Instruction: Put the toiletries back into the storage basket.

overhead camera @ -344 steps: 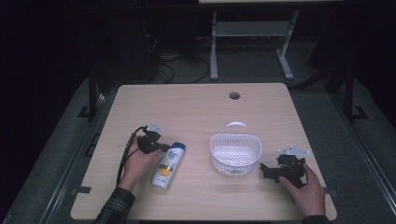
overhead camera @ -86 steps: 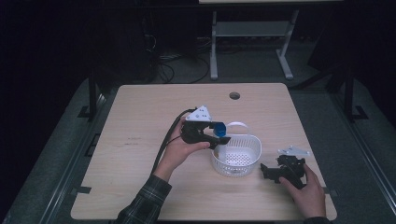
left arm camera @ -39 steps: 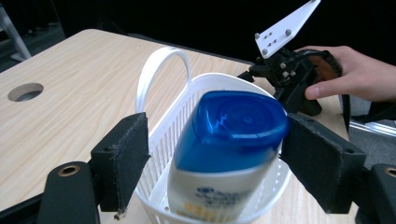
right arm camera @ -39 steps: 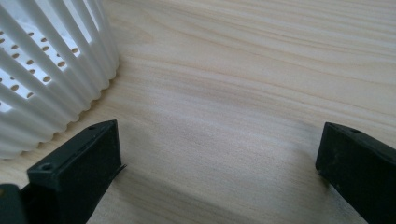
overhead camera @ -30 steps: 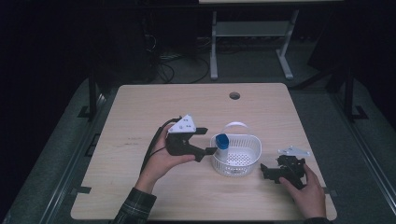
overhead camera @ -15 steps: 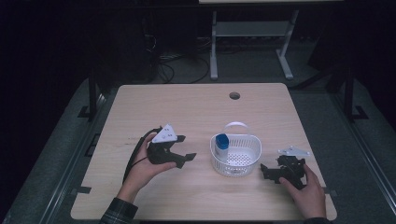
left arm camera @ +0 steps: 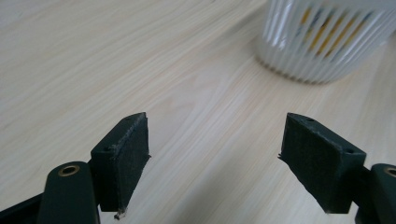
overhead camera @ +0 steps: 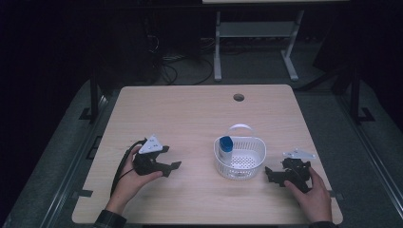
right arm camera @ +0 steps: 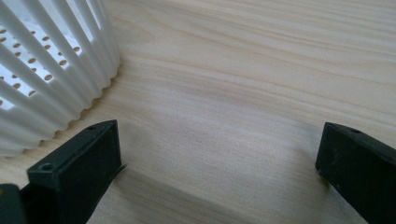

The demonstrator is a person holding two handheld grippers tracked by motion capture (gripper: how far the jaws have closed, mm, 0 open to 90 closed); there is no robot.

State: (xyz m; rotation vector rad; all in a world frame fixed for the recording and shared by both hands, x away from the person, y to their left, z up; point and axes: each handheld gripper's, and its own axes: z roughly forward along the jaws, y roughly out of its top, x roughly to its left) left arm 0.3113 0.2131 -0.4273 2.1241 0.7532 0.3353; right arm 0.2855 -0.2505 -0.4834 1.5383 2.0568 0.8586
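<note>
- Wooden table (overhead camera: 190, 118) bare apart from a white slatted basket (overhead camera: 247, 166) right of centre, handle up at the far side.
- Inside that basket, a bottle with a blue cap (overhead camera: 226, 144) standing against the left wall, probably dropped there so the wall props it upright.
- Left gripper (overhead camera: 172, 166) low over the table, well apart from the basket, jaws spread wide and empty, hand wrapped around the body.
- Right gripper (overhead camera: 270, 175) resting just beside the basket, jaws likewise apart, holding nothing, hand behind it.
</note>
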